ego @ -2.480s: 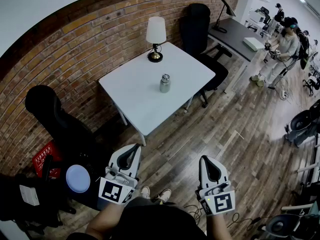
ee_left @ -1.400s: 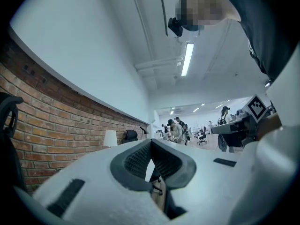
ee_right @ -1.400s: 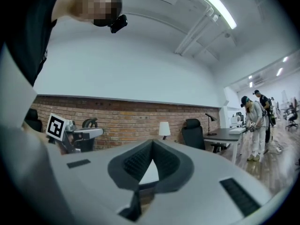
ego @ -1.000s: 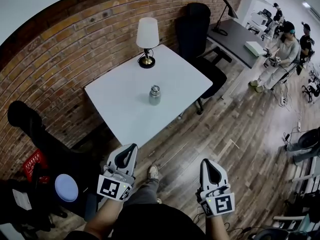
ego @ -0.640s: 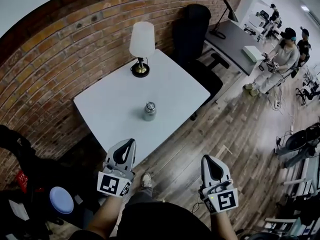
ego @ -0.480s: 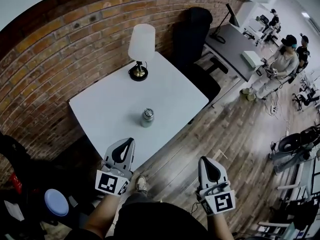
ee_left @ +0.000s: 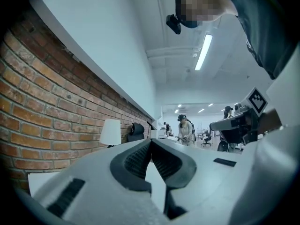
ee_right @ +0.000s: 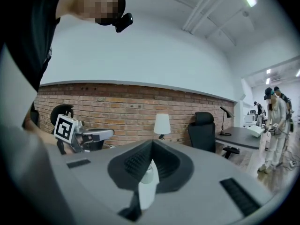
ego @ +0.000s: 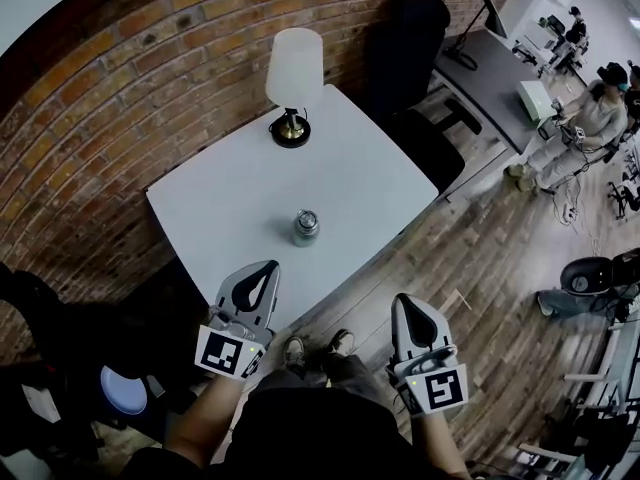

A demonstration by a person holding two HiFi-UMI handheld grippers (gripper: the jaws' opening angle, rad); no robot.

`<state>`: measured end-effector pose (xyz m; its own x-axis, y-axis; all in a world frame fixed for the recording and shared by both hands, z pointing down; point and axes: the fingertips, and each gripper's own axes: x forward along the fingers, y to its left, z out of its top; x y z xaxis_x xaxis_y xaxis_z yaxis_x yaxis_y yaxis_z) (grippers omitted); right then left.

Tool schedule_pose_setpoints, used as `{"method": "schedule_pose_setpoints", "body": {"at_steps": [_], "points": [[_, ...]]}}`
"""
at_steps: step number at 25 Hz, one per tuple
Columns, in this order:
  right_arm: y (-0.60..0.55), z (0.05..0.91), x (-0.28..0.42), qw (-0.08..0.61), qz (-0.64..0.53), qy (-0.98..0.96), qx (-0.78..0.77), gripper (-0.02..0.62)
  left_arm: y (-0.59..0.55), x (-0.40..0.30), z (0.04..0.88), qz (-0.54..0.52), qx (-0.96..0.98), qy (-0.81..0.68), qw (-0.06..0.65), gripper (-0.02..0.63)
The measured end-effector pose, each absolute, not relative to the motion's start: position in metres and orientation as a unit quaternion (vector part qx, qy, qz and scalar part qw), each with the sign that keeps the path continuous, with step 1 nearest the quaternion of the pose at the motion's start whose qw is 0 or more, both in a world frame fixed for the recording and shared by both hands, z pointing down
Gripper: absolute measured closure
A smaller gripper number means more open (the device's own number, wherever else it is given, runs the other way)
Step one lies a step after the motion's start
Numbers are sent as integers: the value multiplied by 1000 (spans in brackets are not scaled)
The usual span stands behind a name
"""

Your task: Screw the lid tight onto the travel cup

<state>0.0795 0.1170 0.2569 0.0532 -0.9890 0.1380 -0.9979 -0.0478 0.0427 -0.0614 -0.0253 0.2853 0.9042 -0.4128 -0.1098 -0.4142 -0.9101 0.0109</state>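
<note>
A small steel travel cup (ego: 306, 227) with its lid on top stands upright near the middle of the white table (ego: 230, 198). My left gripper (ego: 268, 268) is shut and holds nothing; it hovers at the table's near edge, short of the cup. My right gripper (ego: 408, 303) is also shut and holds nothing, above the wooden floor to the right of the table's near corner. In the right gripper view the cup (ee_right: 147, 172) shows small beyond the closed jaws of the right gripper (ee_right: 151, 143). In the left gripper view the left gripper (ee_left: 151, 141) has its jaws together.
A white-shaded lamp (ego: 293, 68) stands at the table's far edge by the brick wall (ego: 120, 58). A black office chair (ego: 405, 38) sits behind the table. A dark desk (ego: 490, 63) and other people (ego: 590, 118) are at the far right. Dark clutter (ego: 60, 348) lies at the left.
The person has walked up to the table, so the table and cup sit nearer in view. Both grippers came forward with them, still shut and with nothing in them.
</note>
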Motion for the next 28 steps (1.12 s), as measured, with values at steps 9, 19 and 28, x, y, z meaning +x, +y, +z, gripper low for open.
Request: {"method": "schedule_pose_setpoints", "body": {"at_steps": [9, 19, 28], "points": [[90, 255, 114, 57, 22, -733, 678, 581, -28, -51, 270, 53, -958, 280, 20, 583], [51, 286, 123, 54, 42, -773, 631, 581, -32, -53, 287, 21, -943, 330, 17, 583], [4, 357, 112, 111, 40, -814, 569, 510, -58, -41, 326, -3, -937, 348, 17, 581]]}}
